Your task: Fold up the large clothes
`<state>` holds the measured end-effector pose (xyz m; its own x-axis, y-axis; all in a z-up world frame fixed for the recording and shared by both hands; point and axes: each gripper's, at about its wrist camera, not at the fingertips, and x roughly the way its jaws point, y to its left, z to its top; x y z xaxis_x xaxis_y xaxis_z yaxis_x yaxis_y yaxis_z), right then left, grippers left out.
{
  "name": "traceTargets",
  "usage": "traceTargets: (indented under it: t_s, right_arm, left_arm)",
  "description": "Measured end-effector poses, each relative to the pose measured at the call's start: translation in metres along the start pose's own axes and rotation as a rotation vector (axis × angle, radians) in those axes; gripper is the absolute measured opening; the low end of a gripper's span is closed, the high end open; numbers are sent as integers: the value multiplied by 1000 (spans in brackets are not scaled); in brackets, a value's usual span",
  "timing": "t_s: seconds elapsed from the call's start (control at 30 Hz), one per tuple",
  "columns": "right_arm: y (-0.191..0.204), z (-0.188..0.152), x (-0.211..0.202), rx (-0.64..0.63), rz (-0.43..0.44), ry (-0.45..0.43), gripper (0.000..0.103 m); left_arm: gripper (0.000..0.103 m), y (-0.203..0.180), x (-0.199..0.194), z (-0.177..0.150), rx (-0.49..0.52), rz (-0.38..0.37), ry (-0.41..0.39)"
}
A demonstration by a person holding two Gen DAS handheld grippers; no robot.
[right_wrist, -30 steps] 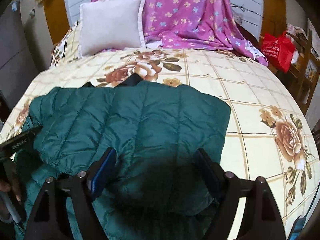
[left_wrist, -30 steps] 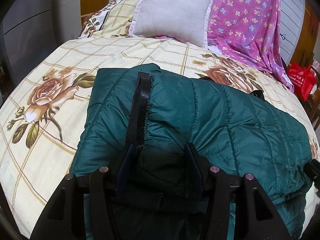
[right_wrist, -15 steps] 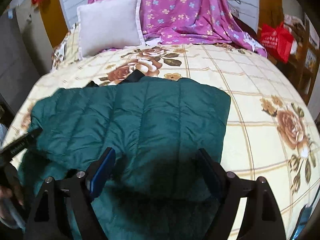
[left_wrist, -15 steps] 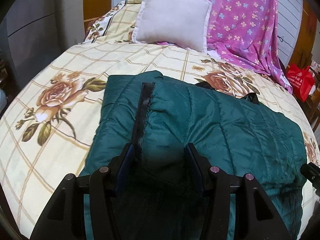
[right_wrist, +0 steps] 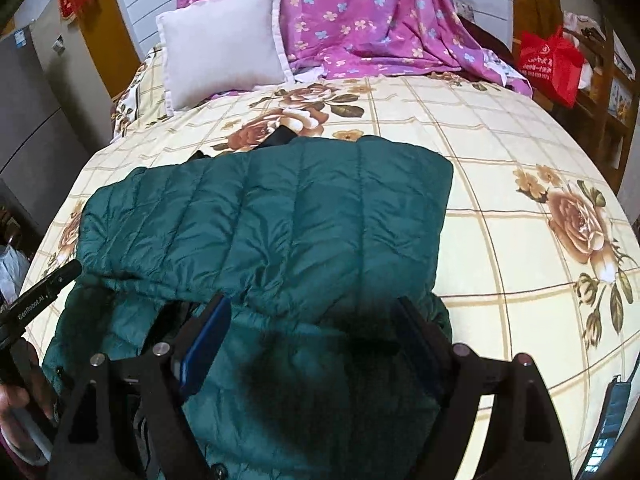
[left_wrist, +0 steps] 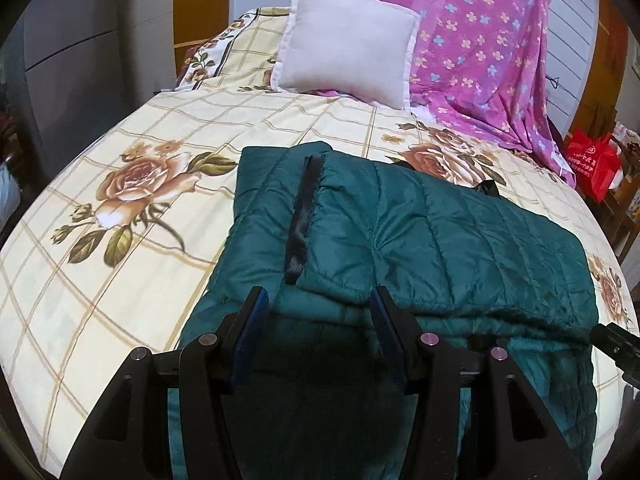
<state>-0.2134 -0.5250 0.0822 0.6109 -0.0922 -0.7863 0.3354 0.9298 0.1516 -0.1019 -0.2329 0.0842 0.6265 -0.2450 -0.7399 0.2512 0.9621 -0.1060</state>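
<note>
A dark green quilted jacket [left_wrist: 440, 240] lies on the bed, its far part folded back over the near part; it also shows in the right wrist view [right_wrist: 280, 220]. A black zipper strip [left_wrist: 302, 216] runs along the fold's left edge. My left gripper [left_wrist: 320, 304] is open and empty, just above the folded hem's near edge. My right gripper [right_wrist: 312, 312] is open and empty, over the folded hem's near edge on the right side. The left gripper's body [right_wrist: 36, 300] shows at the left of the right wrist view.
The bed has a cream sheet with rose prints [left_wrist: 136, 184]. A white pillow [left_wrist: 348, 44] and a purple flowered cloth [left_wrist: 480, 40] lie at the head. A red bag [right_wrist: 550, 64] stands at the right beside wooden shelves. Grey cabinets stand left.
Both grippers have let go of the folded jacket edge and drawn back toward me and upward. The folded layer now lies flat on the jacket.
</note>
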Motion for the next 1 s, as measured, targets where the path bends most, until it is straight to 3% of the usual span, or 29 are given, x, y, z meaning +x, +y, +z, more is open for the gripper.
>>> traceTargets:
  t_s: [0.3,1.0]
  right_arm:
    - [5,-25,-29,-45,2,16,85]
    - [-8,-123,-62,-27,9,119,85]
  left_arm:
    - [34,11,-25,-31,10,8,27]
    - [34,44,-74,-106,106,70,65]
